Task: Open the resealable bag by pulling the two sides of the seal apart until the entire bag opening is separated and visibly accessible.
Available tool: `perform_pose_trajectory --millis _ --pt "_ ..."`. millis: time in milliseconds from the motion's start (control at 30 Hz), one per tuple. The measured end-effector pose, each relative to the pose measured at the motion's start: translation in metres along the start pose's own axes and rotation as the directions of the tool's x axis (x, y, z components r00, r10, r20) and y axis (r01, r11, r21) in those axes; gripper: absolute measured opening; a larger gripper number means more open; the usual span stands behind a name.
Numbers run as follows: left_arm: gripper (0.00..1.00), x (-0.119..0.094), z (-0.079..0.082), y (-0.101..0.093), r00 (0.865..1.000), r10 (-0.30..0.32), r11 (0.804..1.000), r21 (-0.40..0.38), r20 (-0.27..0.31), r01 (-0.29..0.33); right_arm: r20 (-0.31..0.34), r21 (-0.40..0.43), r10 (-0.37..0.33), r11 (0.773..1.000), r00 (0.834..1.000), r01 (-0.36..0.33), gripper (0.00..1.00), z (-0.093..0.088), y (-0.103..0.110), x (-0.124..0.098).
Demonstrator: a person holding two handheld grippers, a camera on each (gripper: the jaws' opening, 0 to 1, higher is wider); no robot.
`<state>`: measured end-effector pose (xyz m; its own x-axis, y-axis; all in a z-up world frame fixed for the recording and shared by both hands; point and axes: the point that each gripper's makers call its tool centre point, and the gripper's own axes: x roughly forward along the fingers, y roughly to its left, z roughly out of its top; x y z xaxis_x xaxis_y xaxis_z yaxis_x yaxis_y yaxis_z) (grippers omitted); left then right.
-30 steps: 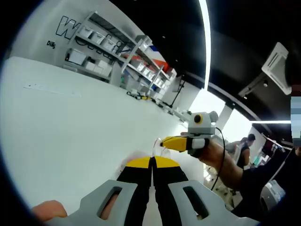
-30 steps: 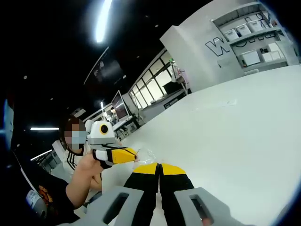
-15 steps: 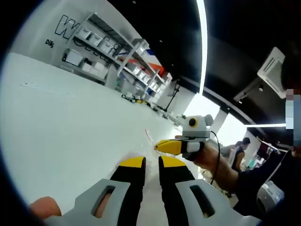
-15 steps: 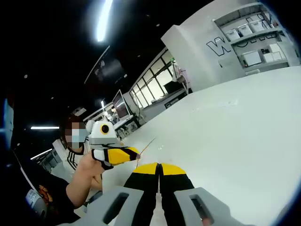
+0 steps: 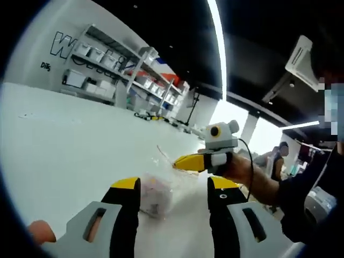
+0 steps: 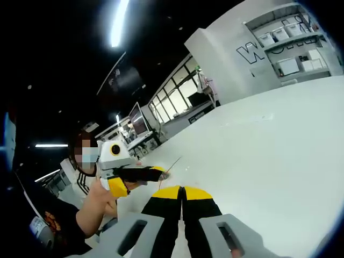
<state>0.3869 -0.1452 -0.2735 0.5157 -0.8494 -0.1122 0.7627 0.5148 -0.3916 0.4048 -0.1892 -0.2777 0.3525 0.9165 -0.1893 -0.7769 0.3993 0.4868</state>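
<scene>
Between the parted black, yellow-tipped jaws of the left claw (image 5: 171,188), which grips nothing, one clear crumpled resealable plastic bag (image 5: 157,192) with pinkish contents hangs over the broad white table (image 5: 64,145). Its top edge is pinched just beyond by the right claw (image 5: 188,162), whose jaws stand closed together in its own view (image 6: 182,194). Around the bag the table lies bare and wide, its far edge meeting one row of grey storage shelves (image 5: 115,75).
</scene>
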Motion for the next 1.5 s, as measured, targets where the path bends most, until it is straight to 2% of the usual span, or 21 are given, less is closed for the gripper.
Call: perform_pose_trajectory --millis 100,167,233,267,300,367,400,833,1200,1500 --pt "0.65 -0.002 0.0 -0.002 1.0 -0.005 0.999 0.043 0.013 0.004 -0.001 0.001 0.001 1.0 1.0 -0.001 0.0 -0.001 0.001 0.0" --pt "0.7 -0.003 -0.001 -0.003 1.0 0.0 0.998 0.063 0.017 -0.001 0.001 0.002 0.001 1.0 1.0 -0.001 0.0 -0.001 0.001 0.0" --pt "0.74 -0.004 0.0 -0.004 1.0 0.003 0.993 0.114 0.025 -0.006 -0.001 0.001 -0.001 1.0 1.0 0.001 0.0 -0.001 0.0 0.0" --pt "0.78 -0.005 0.0 -0.004 1.0 0.006 0.992 0.125 0.03 -0.01 0.0 0.002 0.001 1.0 1.0 -0.001 0.0 0.0 0.0 0.0" --pt "0.83 -0.005 0.003 -0.004 0.999 0.005 0.985 0.172 0.051 -0.014 0.001 0.003 0.001 1.0 1.0 -0.001 0.0 0.0 0.0 0.0" --pt "0.97 -0.006 0.002 -0.004 0.998 0.016 0.982 0.187 0.06 -0.027 0.0 0.004 0.001 1.0 1.0 -0.001 0.0 -0.001 0.0 -0.001" --pt "0.99 -0.006 0.004 -0.004 0.997 0.02 0.978 0.205 0.073 -0.034 0.001 0.006 0.001 1.0 1.0 -0.001 0.0 -0.001 0.0 -0.001" --pt "0.99 -0.011 -0.003 0.003 0.998 0.04 0.97 0.238 0.05 -0.051 0.01 0.007 0.007 1.0 1.0 -0.007 0.0 0.005 0.003 0.001" --pt "0.97 -0.023 0.006 0.01 0.994 0.058 0.971 0.226 0.095 -0.079 0.027 0.029 0.034 0.999 0.999 -0.034 0.0 0.018 0.008 0.007" --pt "0.96 -0.026 0.008 0.011 0.993 0.061 0.97 0.227 0.106 -0.084 0.036 0.054 0.05 0.997 0.998 -0.052 0.0 0.026 0.009 0.016"
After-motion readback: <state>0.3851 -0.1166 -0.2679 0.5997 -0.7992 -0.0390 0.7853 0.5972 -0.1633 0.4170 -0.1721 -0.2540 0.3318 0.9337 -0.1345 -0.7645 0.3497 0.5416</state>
